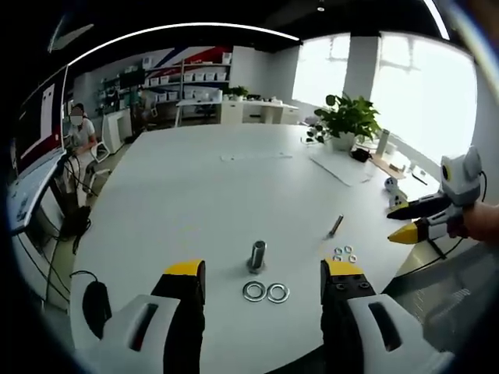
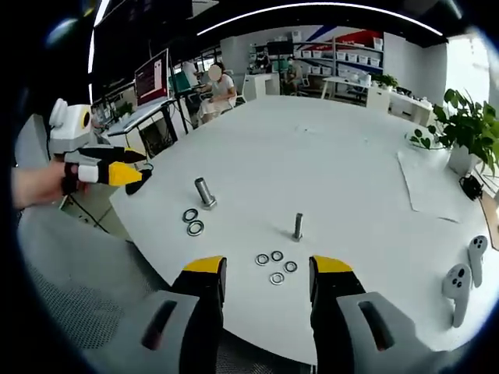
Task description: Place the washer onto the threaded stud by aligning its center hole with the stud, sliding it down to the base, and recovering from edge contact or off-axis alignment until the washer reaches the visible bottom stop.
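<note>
A thick threaded stud stands upright on the white table, with two large washers lying flat side by side just in front of it. My left gripper hovers open above them, jaws wide apart and holding nothing. In the right gripper view a thin stud stands upright, and several small washers lie loose before it. My right gripper is open over those small washers and holds nothing. The thick stud and the large washers lie further left there.
The right gripper enters from the right beyond the table edge, and the left gripper shows at the left, held by a hand. Two white controllers, a paper sheet and a potted plant sit at the table's right. A person sits at a far desk.
</note>
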A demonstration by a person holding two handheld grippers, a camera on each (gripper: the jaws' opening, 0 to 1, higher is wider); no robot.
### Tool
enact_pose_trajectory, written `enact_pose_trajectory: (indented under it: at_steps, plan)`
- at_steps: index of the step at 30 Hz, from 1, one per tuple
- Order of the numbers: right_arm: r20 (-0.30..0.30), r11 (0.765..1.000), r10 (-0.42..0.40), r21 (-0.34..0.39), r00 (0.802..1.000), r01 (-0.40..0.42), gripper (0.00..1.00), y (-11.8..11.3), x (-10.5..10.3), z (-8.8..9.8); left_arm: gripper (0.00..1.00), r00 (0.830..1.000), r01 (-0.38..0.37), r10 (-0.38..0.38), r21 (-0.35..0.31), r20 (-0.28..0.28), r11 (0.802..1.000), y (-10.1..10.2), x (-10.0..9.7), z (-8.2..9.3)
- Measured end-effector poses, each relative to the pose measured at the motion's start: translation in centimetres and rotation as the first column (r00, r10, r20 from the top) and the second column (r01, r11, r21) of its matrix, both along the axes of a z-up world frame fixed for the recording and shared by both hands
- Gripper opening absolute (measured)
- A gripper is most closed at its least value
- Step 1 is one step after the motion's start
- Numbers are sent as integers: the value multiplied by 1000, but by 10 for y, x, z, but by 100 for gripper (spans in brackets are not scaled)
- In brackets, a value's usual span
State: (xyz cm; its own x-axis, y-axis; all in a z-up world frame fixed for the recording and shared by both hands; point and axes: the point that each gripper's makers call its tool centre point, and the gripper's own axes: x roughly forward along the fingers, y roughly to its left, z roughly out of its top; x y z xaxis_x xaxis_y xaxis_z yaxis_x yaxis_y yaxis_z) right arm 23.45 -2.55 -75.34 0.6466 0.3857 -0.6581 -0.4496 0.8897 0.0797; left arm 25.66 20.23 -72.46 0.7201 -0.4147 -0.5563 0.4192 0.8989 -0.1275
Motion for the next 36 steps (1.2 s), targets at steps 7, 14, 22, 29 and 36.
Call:
enact_pose_trajectory:
  at_steps: [7, 14, 22, 29, 36]
  plan:
    - [-14, 1000, 3, 2, 1000, -3, 45, 1, -3, -3, 57, 1000, 20, -19, 22, -15, 1000, -3, -4, -5]
    - [-32, 1000, 0, 3, 999, 0, 45, 0, -5, -6, 58, 999, 25, -24, 33, -43, 999, -3, -7, -12]
    - [-45, 1000, 11, -10, 999, -12, 45, 2, -8, -9, 57, 995, 45, -40, 54, -90, 998, -4, -12, -24]
    - [-55, 1000, 3, -9, 998, -4, 45, 0, -8, -11, 57, 995, 46, -41, 56, -96, 997, -3, -13, -24]
    - [-64, 1000, 14, -14, 998, -15, 45, 2, -11, -12, 57, 993, 49, -42, 57, -109, 997, -3, -15, -26]
